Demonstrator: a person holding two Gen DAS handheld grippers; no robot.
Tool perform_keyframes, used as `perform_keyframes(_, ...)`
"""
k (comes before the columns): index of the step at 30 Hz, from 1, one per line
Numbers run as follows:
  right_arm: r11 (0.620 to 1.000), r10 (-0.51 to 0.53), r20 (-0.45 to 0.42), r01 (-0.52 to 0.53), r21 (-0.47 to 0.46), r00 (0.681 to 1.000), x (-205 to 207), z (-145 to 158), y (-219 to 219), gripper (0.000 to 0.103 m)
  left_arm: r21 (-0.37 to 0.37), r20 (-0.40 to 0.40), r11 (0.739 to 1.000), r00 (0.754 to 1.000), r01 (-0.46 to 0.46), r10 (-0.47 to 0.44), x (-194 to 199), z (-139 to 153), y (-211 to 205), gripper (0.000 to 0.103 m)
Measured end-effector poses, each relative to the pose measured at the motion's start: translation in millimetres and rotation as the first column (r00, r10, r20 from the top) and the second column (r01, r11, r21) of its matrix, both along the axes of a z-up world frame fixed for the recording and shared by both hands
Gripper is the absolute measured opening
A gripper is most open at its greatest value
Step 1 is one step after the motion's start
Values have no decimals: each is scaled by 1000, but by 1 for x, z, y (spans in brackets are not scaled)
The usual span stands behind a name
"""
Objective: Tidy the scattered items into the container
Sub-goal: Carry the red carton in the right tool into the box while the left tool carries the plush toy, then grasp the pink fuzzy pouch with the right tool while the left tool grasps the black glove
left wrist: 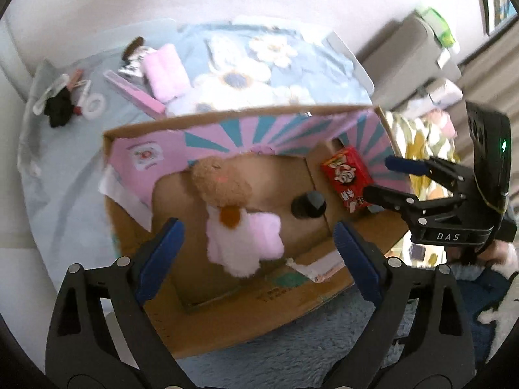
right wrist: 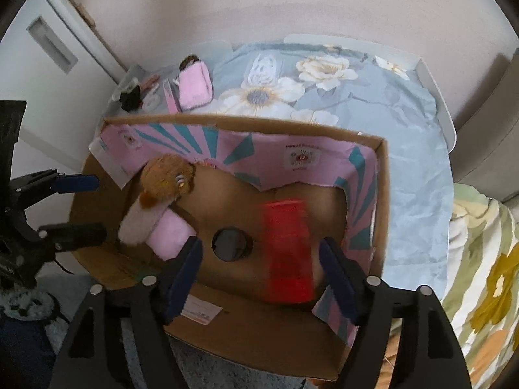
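Both grippers (left wrist: pixel 256 243) (right wrist: pixel 259 262) are hovering, jaws apart, over the cardboard box (right wrist: pixel 382 194) holding plush toy (left wrist: pixel 233 214), red packet (right wrist: pixel 287 253), black cap (right wrist: pixel 231 243).

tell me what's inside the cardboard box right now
Inside the cardboard box: a plush toy, a black round object and a red snack box, blurred in the right view. Anything beneath the plush is hidden.

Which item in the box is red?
The snack packet, lying at the right end of the cardboard box beside the black cap. The plush toy is brown, pink and white.
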State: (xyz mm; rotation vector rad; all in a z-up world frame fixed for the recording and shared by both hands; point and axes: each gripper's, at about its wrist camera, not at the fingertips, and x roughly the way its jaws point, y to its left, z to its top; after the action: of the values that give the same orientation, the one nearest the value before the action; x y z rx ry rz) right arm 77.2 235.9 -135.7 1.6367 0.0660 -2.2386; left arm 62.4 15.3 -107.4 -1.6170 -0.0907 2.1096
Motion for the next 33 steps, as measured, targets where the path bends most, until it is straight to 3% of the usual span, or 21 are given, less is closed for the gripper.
perform_keyframes(9, 999, -40, -24, 39, -9, 999, -1, 10, 10, 73, 28, -17, 996, 996, -83, 84, -8, 11, -24, 94)
perform_keyframes(19, 1000, -10, -52, 8, -27, 999, 1, 29, 9, 73, 31, -61, 988, 987, -148, 150, -13, 27, -46, 94)
perform_keyframes(27, 999, 26, -90, -29, -26, 996, -13, 50, 1, 73, 8, -101, 968, 963, -252, 252, -24, 36, -82, 94)
perform_keyframes(33, 994, 56, -90, -64, -85, 994, -40, 62, -14, 73, -13, -114, 940, 934, -342, 338, -45, 40, -117, 94)
